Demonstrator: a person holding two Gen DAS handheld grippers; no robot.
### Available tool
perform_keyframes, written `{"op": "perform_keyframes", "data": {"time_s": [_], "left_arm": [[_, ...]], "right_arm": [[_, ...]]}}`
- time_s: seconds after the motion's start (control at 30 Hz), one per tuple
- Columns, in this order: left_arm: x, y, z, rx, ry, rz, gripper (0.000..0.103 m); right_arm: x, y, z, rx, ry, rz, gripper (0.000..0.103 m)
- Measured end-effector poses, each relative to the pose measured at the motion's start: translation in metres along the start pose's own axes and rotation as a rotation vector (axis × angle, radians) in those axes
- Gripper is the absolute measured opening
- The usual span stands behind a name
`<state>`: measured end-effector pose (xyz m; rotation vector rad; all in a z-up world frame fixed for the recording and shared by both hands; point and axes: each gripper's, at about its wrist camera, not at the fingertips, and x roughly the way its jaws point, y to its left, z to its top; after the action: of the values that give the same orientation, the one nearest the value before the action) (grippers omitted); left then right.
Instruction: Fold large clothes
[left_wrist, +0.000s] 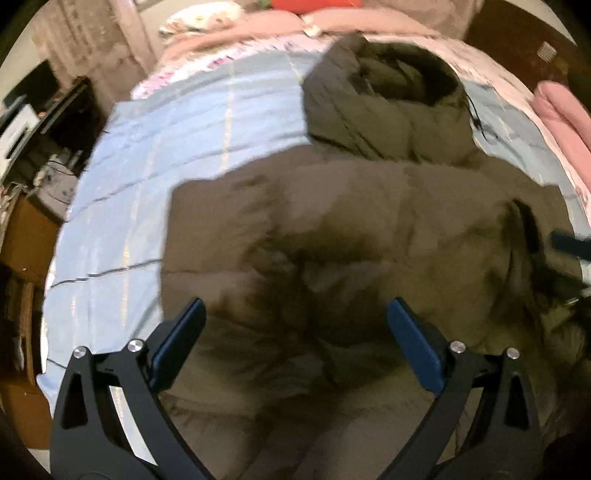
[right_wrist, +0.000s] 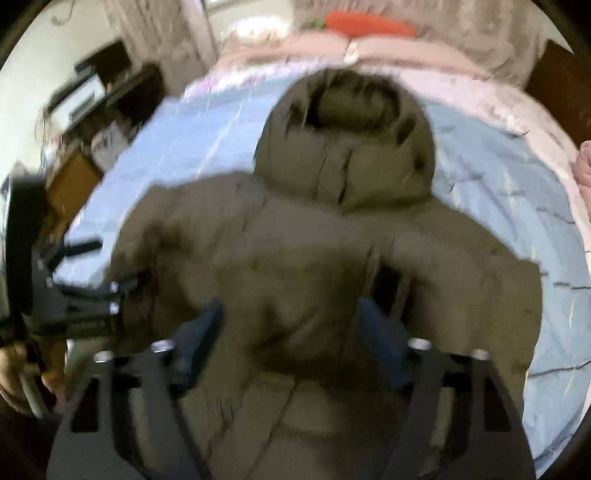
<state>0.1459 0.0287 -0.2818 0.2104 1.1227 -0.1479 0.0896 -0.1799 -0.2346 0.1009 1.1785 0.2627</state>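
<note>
An olive-green puffy hooded jacket (left_wrist: 369, 221) lies spread on the bed, its hood (right_wrist: 347, 147) toward the pillows. My left gripper (left_wrist: 295, 314) hovers over the jacket's body with its blue pads wide apart and nothing between them. Just above the jacket's lower middle, my right gripper (right_wrist: 291, 319) has its jaws apart; the view is blurred and the pads do not press on fabric. The left gripper (right_wrist: 85, 295) also shows at the left of the right wrist view, held by a hand (right_wrist: 14, 365). At the right edge of the left wrist view is the right gripper (left_wrist: 569, 243).
The jacket rests on a light-blue quilt (left_wrist: 147, 166) over the bed. Pink bedding (left_wrist: 561, 110) lies at the right and along the head of the bed, with an orange cushion (right_wrist: 369, 22) behind. A dark desk with clutter (left_wrist: 37, 122) stands left of the bed.
</note>
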Motion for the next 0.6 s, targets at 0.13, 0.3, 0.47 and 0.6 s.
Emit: {"op": "perform_keyframes", "data": {"time_s": [0.13,0.3,0.47,0.6], "left_arm": [[0.032,-0.005,-0.006,-0.010,0.119,-0.032,0.100],[0.062,-0.001,-0.010,-0.019,0.179,0.039,0.100],[0.065,0.010,0.002,-0.090,0.151,0.131,0.100],[0.075,0.016,0.003,-0.107,0.187,0.145,0.101]], "right_arm": [[0.049,-0.026,-0.012,0.106,0.150,-0.021,0.057],[0.069,-0.052,0.009,0.232,0.100,0.019,0.057],[0.080,-0.045,0.027,0.204,0.033,-0.027,0.057],[0.084,-0.036,0.028,0.150,0.030,-0.074,0.058]]}}
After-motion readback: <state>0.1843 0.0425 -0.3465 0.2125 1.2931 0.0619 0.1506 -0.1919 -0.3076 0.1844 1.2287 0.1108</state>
